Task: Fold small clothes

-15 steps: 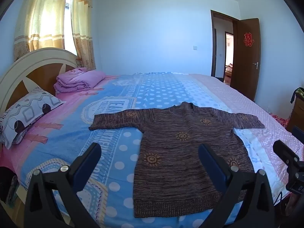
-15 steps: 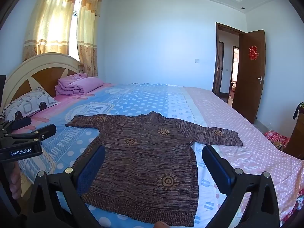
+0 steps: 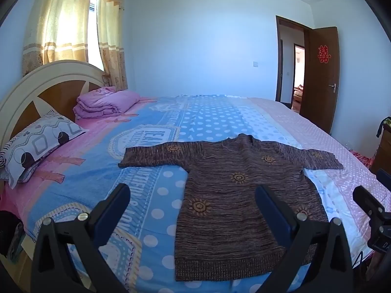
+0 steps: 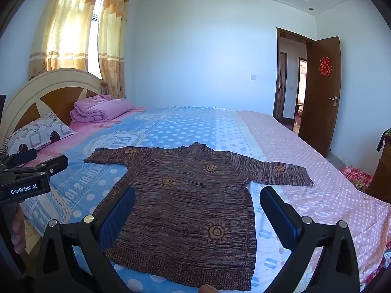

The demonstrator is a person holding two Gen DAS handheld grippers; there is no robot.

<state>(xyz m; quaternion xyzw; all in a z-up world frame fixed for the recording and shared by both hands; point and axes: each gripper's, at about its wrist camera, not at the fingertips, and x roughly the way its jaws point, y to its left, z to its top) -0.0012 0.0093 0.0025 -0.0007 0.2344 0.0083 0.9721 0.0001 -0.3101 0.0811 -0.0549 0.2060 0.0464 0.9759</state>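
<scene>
A small brown knit sweater (image 3: pixel 234 195) with orange sun motifs lies flat on the bed, both sleeves spread out, hem toward me. It also shows in the right wrist view (image 4: pixel 190 207). My left gripper (image 3: pixel 193 197) is open and empty, held above the sweater's near left hem area. My right gripper (image 4: pixel 198 202) is open and empty, held above the sweater's lower body. The left gripper's body (image 4: pixel 27 175) shows at the left edge of the right wrist view, and the right gripper's body (image 3: pixel 371 210) shows at the right edge of the left wrist view.
The bed (image 3: pixel 151 190) has a blue, pink and white dotted sheet. A patterned pillow (image 3: pixel 36 144) and a folded purple blanket (image 3: pixel 105 102) lie by the headboard (image 3: pixel 41 85) at left. An open brown door (image 3: pixel 320 73) stands at right. A wooden cabinet (image 3: pixel 383 151) is at the far right.
Both grippers have shifted only slightly; the sweater lies as before.
</scene>
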